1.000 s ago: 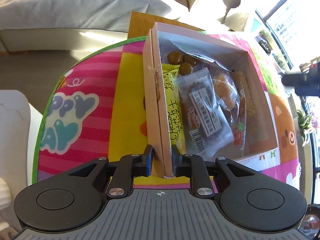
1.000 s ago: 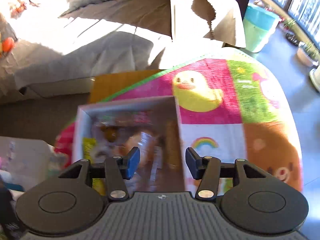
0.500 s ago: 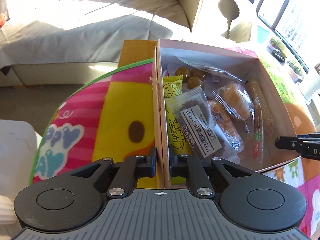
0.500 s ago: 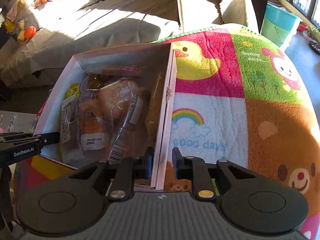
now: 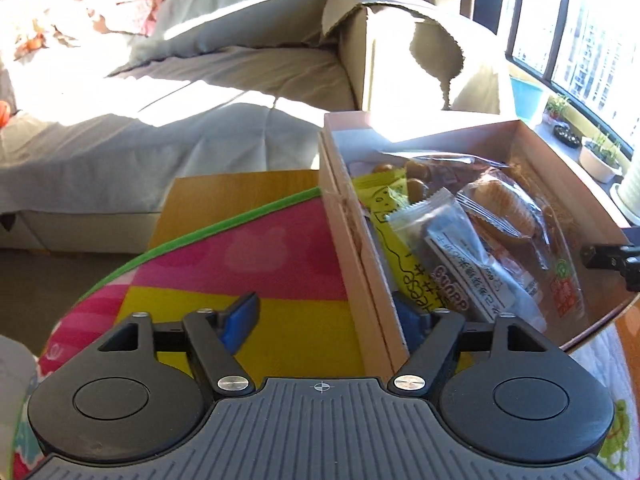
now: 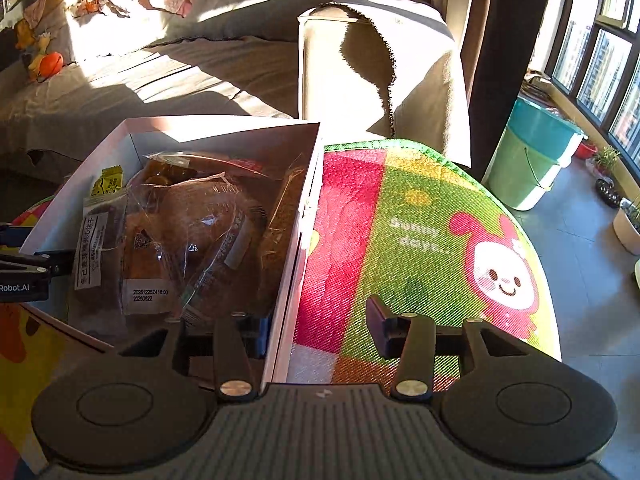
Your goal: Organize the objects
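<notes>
A: What has changed since the earlier frame?
B: Both claws clamped the box (image 5: 362, 280) walls; now the left claw (image 5: 332, 320) and right claw (image 6: 316, 330) have just opened, released, still straddling them.
A: And the box?
B: On the mat (image 6: 420, 240), long axis running away from the cameras, snacks (image 5: 460, 248) inside.

Boxes: one pink box (image 5: 362, 264)
Snack packets in it: at least five, overlapping, exact count unclear
Yellow packets: one (image 5: 384, 216)
Mats: one (image 6: 420, 232)
Buckets: one (image 6: 528, 160)
Grippers: two — left gripper (image 5: 332, 316), right gripper (image 6: 316, 328)
</notes>
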Available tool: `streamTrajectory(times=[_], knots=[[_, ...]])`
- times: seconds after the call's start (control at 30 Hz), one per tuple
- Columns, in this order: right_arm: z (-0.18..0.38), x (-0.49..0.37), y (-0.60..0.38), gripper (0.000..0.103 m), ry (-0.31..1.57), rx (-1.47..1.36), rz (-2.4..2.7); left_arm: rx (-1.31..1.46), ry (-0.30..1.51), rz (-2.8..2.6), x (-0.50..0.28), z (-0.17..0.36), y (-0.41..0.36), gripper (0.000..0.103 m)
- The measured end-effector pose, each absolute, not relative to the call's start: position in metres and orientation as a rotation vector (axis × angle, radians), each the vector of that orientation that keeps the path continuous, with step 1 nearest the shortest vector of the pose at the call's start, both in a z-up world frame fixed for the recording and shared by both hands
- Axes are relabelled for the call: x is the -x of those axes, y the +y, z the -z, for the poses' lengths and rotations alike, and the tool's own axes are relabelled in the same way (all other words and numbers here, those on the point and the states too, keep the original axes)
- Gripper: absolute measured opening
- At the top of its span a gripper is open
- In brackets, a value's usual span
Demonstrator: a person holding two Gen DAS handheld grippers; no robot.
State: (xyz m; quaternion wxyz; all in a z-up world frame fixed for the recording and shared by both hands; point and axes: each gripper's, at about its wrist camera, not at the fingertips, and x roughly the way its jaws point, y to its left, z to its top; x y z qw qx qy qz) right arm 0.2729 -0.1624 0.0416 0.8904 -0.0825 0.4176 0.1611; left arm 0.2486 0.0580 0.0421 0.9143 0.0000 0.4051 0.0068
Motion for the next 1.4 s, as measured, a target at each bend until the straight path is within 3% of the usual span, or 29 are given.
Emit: streamTrajectory(times=[0.2,0.23,0.37,0.47,0.73,0.9,1.07,1.27,1.4], knots=[[-0.043,-0.256,-0.158,0.047,0.822,0.070,-0.275,0.062,0.813,-0.048,-0.240,-0.063,0.080,0.083],[-0.050,-0.252,-0.161,0.052,0.796,0.039,-0.265,0.052,0.796,-0.039,-0.233,-0.068,0.079,0.080],[-0.084,-0.209,-0.174,0.091,0.641,-0.015,-0.253,0.068,0.684,-0.018,-0.187,-0.090,0.075,0.079],[-0.092,-0.162,-0.175,0.103,0.601,0.007,-0.236,0.098,0.607,-0.013,-0.133,-0.097,0.071,0.079],[-0.034,-0.053,-0.160,0.103,0.778,-0.003,-0.209,0.064,0.735,0.041,-0.039,-0.035,0.048,0.079],[0.003,-0.046,-0.151,0.103,0.806,0.050,-0.168,-0.025,0.678,0.031,-0.026,-0.019,0.034,0.079],[0.009,-0.037,-0.155,0.103,0.707,0.052,-0.172,-0.016,0.624,0.032,-0.022,-0.012,0.023,0.080],[0.009,-0.026,-0.173,0.103,0.683,-0.080,0.139,-0.012,0.614,0.068,-0.018,-0.012,0.011,0.080],[0.007,-0.033,-0.170,0.103,0.718,-0.034,0.035,-0.012,0.618,0.078,-0.022,-0.011,0.009,0.081]])
